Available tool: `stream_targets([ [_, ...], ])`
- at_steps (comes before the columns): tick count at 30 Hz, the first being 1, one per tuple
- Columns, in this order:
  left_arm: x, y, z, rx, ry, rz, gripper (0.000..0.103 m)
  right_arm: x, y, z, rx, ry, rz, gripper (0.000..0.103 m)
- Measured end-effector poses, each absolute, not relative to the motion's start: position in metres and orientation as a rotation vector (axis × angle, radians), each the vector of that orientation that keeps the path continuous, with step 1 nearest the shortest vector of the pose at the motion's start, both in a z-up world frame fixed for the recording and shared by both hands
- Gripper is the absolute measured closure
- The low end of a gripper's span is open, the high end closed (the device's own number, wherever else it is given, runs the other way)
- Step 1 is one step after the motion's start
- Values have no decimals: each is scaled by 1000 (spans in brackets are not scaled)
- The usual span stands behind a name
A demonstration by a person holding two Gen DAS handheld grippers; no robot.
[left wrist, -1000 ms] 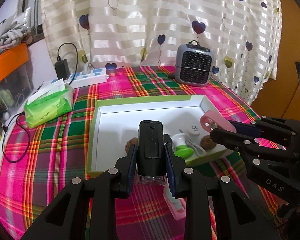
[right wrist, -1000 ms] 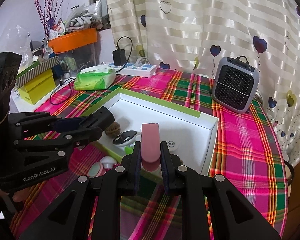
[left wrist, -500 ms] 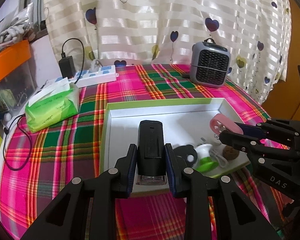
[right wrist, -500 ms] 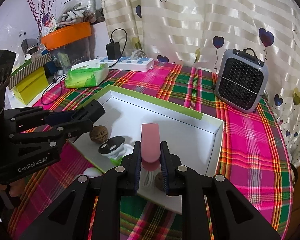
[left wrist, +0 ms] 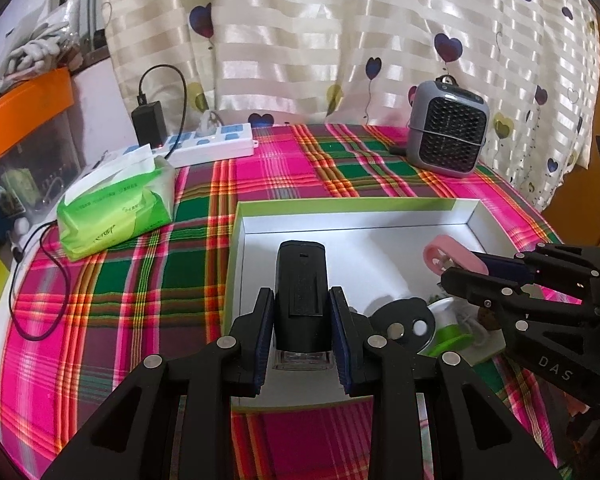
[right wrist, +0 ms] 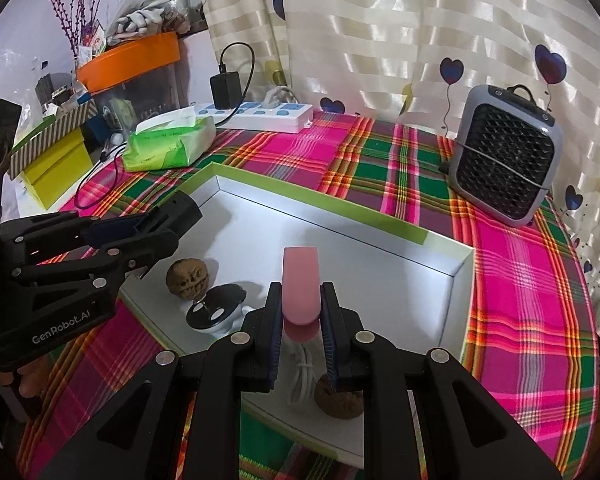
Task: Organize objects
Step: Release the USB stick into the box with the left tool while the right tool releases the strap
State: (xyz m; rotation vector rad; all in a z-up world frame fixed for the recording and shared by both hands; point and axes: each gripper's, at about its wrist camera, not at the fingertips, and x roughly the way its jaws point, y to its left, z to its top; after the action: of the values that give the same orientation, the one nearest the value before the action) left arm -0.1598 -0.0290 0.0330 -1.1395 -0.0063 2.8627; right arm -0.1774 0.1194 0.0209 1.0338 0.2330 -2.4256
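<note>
Black plastic fills the left hand-held gripper (left wrist: 302,334): its two pads are clamped narrow on a dark block-shaped gadget (left wrist: 301,280) that stands upright between them, above the near left part of a shallow white box (left wrist: 352,216) with a green rim. Seen from its own camera, the right hand-held gripper (right wrist: 300,330) is closed just as snugly on a flat pink item (right wrist: 300,290), which hangs over the middle of the same box; in the left wrist view that pair sits at about 3 o'clock. Both carried things are thus above the box, not yet resting in it

Already on the box floor are two walnuts, one (right wrist: 188,280) at 9 o'clock of the pink item and one (right wrist: 338,398) at 5 o'clock, partly under the right finger, plus a black-and-white round thing (right wrist: 216,310), a green and white object (left wrist: 450,326) and a white cable (right wrist: 304,376)

Crowding looks like the main hazard. Lowering the pink item straight down would probably land it on the cable or nudge the nearer walnut, which would likely roll. The tall gadget could topple onto the round thing if released upright. Both tools sit close together at the box's near edge, so a sideways drift may knock them against each other or catch the thin card wall and drag the box across the checked cloth of the worktop (right wrist: 512,280)
</note>
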Motion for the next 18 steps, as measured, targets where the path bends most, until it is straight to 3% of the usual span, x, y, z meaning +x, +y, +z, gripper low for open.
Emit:
stream_targets([
  [18,-172,-33,21,-1207,-29,2825,78,-185,120,14,1065,219,-2406,84],
])
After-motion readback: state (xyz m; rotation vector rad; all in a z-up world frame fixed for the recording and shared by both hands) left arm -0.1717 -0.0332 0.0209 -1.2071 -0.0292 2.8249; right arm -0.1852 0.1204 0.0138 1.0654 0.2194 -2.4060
